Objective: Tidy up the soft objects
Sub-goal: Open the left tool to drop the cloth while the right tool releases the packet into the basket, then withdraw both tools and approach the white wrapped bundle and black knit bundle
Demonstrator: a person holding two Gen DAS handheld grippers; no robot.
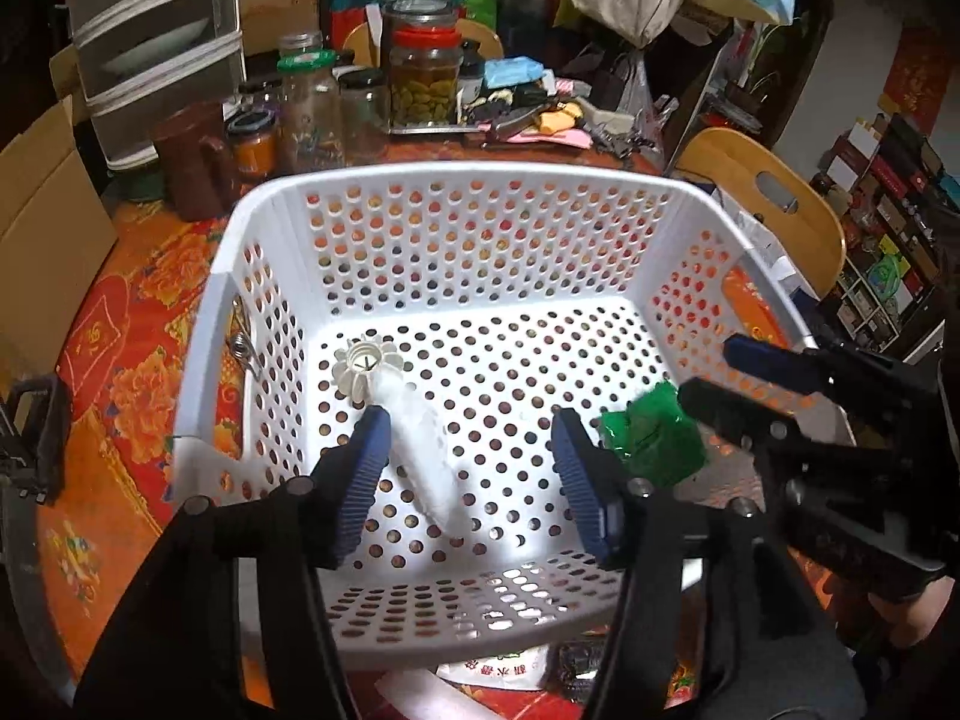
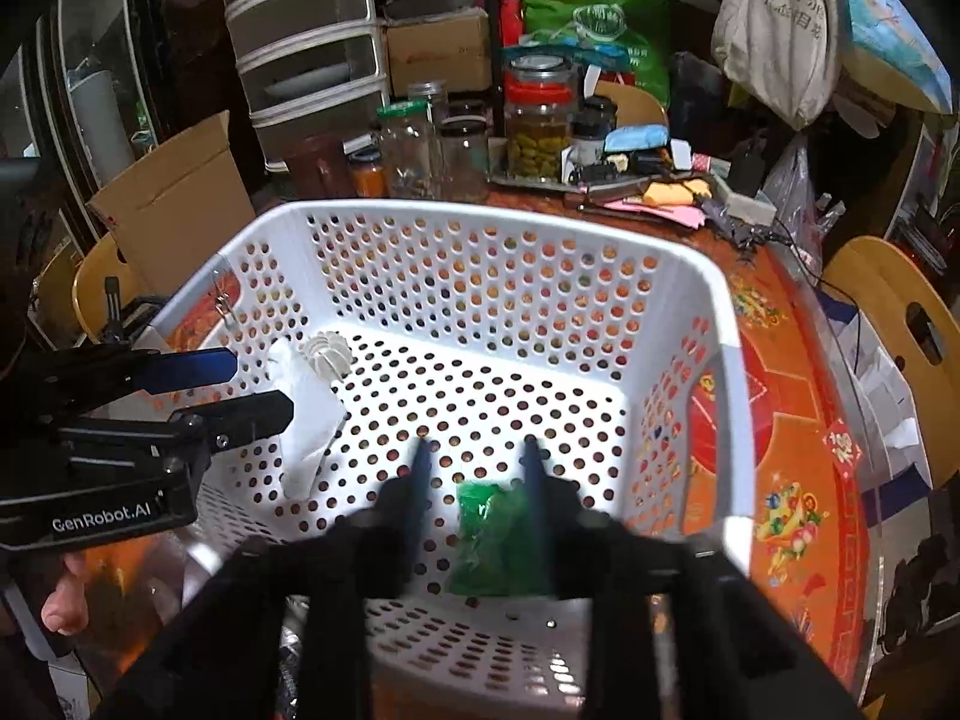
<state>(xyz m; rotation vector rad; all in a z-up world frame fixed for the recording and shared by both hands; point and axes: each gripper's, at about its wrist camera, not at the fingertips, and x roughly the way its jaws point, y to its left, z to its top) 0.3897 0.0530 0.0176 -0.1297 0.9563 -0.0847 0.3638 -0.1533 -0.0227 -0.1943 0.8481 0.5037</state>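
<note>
A white perforated basket (image 1: 456, 175) (image 2: 480, 217) stands on the table. On its floor lies a white soft tube (image 1: 420, 456) (image 2: 306, 414) with a ribbed round cap at its far end. My left gripper (image 1: 474, 471) (image 2: 264, 387) is open over it; the tube rests beside the left pad and clear of the right one. A crumpled green soft piece (image 1: 654, 444) (image 2: 495, 534) lies at the basket's near right. My right gripper (image 2: 477, 474) (image 1: 717, 381) straddles it, open, with a gap showing on its left side.
Glass jars (image 1: 420, 84) (image 2: 537, 120), a brown mug (image 1: 195, 162) and small clutter crowd the table behind the basket. The floral red tablecloth (image 2: 786, 480) shows to the right. A wooden chair (image 1: 774, 204) stands at the right edge, and a cardboard box (image 2: 174, 210) at the left.
</note>
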